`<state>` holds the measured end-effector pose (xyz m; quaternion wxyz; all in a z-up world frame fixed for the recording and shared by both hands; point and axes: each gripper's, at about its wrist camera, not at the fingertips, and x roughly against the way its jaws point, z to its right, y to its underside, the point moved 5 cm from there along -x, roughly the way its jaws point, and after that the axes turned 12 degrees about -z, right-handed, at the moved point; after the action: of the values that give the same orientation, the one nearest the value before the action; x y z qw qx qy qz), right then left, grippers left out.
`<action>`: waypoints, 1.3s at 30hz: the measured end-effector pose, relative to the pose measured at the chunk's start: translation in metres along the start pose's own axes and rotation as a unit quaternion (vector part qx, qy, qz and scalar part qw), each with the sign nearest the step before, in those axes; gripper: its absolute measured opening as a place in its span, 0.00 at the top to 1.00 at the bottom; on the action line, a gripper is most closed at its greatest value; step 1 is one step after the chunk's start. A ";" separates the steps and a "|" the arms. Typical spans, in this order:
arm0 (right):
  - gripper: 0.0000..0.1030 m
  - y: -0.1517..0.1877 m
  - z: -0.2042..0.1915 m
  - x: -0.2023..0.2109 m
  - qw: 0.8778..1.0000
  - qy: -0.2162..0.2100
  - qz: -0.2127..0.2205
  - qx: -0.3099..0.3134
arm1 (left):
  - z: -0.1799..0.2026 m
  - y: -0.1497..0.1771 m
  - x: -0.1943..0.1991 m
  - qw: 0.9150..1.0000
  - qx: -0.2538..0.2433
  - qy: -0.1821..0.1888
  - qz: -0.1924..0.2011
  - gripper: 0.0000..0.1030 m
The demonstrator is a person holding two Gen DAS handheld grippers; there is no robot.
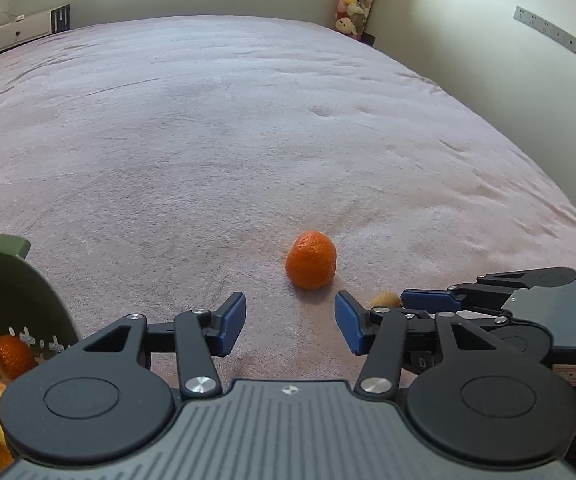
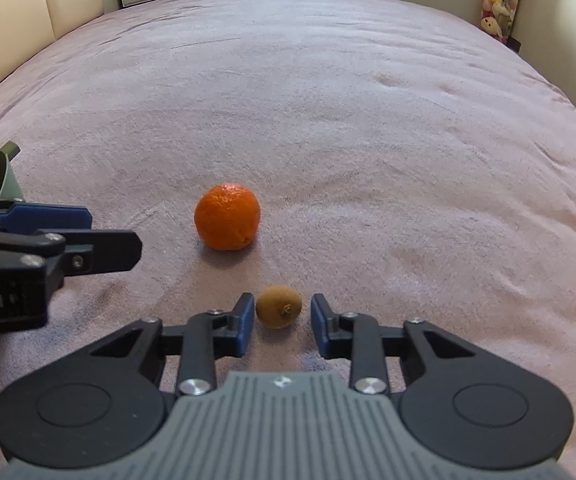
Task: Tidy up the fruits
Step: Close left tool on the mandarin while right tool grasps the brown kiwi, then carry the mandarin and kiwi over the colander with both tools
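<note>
While the right tool (image 2: 282, 322) gapes astride the kiwi (image 2: 279, 306) — stem end toward it — the orange (image 2: 227, 216) lies just ahead of the open left tool (image 1: 290, 320).

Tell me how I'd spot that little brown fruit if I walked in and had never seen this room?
Start at the wide pink blanket covering the bed and find the bright orange lying on it. Just nearer than the orange sits the small brown fruit, between the blue fingertips of the right gripper. It is smaller than the orange, dull brown rather than bright, with a dark stem end facing you.
</note>
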<state>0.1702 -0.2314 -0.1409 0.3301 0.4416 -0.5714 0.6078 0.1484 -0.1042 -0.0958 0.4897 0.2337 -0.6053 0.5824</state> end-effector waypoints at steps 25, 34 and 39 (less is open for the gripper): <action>0.79 -0.009 0.035 0.005 0.997 0.006 0.006 -0.072 | 0.016 -0.036 -0.067 0.999 -0.008 -0.011 -0.038 0.42; 0.79 -0.010 0.038 0.002 0.997 0.003 0.000 -0.074 | 0.020 -0.032 -0.067 0.999 -0.006 0.002 -0.038 0.57; 0.79 -0.012 0.034 0.001 0.997 0.000 -0.003 -0.071 | 0.019 -0.032 -0.058 0.999 0.000 -0.006 -0.035 0.58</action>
<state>0.1864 -0.2631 -0.1361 0.3625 0.4186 -0.6116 0.5652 0.1936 -0.1452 -0.1273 0.5063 0.2581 -0.5997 0.5634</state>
